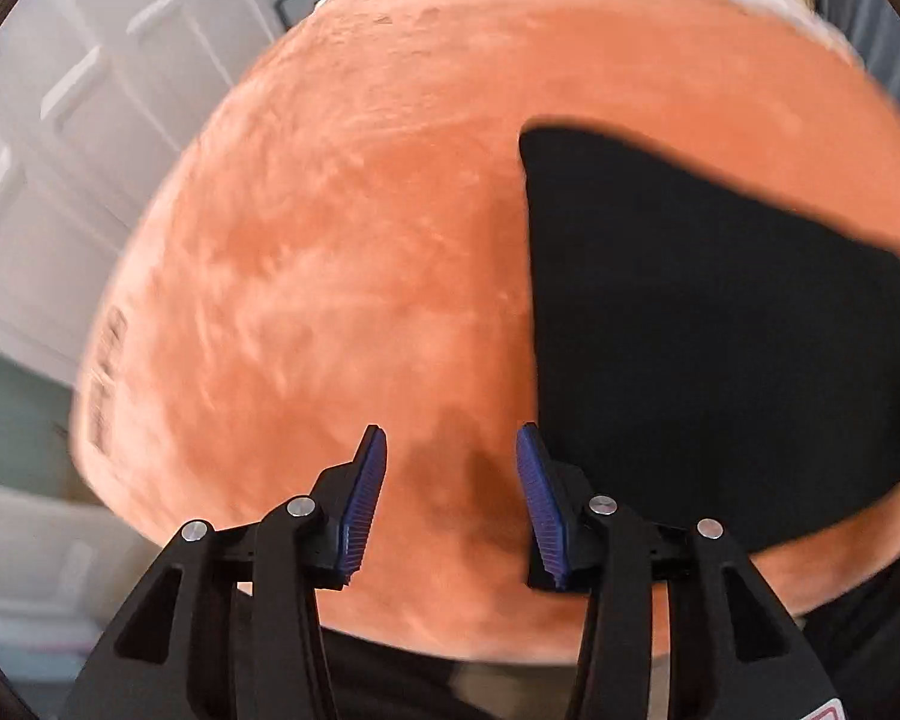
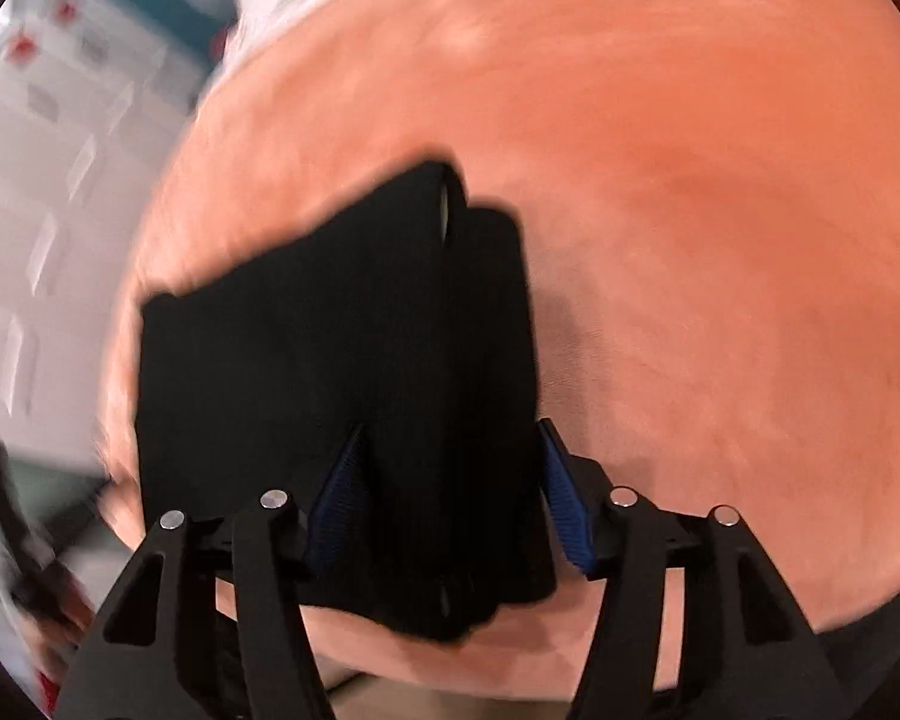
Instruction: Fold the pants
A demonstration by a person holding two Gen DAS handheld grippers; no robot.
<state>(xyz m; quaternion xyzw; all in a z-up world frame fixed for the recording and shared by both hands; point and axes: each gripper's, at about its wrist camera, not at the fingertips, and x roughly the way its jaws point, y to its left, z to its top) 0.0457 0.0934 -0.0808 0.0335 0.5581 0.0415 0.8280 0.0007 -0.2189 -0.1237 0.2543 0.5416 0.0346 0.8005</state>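
Left gripper (image 1: 450, 438) pointing steeply down over an orange plush blanket (image 1: 330, 252), blue pads (image 1: 363, 504) apart with only bare blanket between them, clamped on nothing. Black pants (image 1: 708, 324), folded into a flat block, lying on the blanket just right of and ahead of that gripper, the near edge beside the right pad. White panelled door (image 1: 60, 138) off to the left, beyond the blanket's edge. Right gripper (image 2: 450, 432) poised directly above the folded pants (image 2: 330, 360), jaws parted, dark cloth filling the gap between the fingers; contact with the cloth not discernible. Bare blanket (image 2: 720, 210) stretching ahead and right of it.
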